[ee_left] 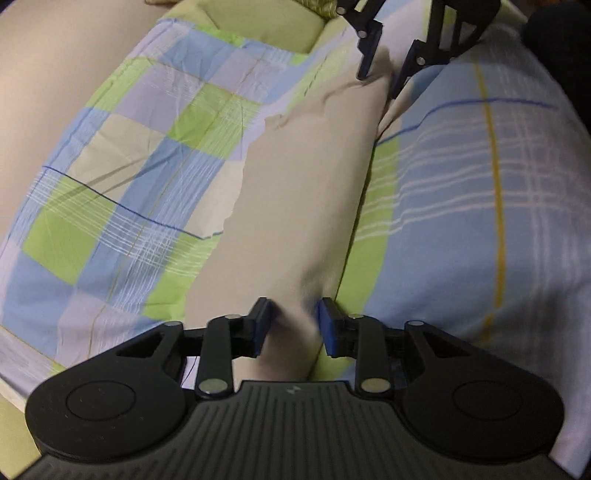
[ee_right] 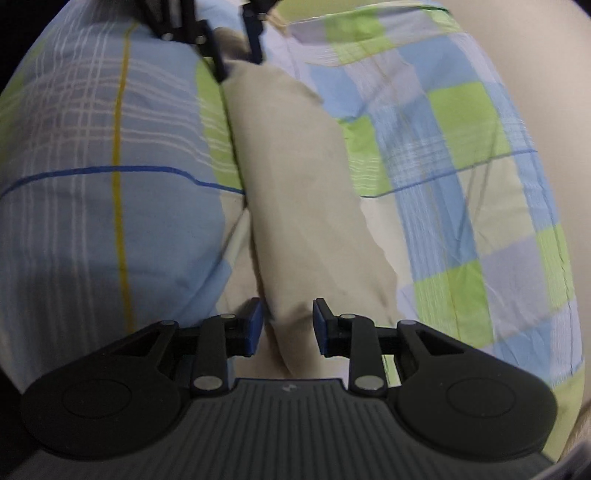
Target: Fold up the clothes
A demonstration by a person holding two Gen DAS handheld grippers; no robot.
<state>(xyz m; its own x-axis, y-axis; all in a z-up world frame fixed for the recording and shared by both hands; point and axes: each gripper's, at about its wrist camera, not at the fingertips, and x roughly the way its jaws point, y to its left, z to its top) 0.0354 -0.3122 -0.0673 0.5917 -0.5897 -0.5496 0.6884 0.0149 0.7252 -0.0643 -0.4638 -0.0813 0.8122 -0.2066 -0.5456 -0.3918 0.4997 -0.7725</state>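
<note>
A beige garment (ee_left: 310, 192) lies as a long folded strip on a checked blue, green and white bedsheet (ee_left: 140, 177). My left gripper (ee_left: 293, 325) holds the near end of the strip between its blue pads, which sit a little apart around the bunched cloth. At the far end the right gripper (ee_left: 382, 79) pinches the other end. In the right wrist view the same garment (ee_right: 295, 184) runs away from my right gripper (ee_right: 288, 326), whose pads clasp its near end. The left gripper (ee_right: 240, 62) shows at the top, on the far end.
The sheet (ee_right: 443, 166) covers a bed with a green pillow (ee_left: 258, 26) at the far end. A plain beige wall (ee_left: 55, 74) borders one side. A dark area (ee_left: 565, 48) lies off the other side.
</note>
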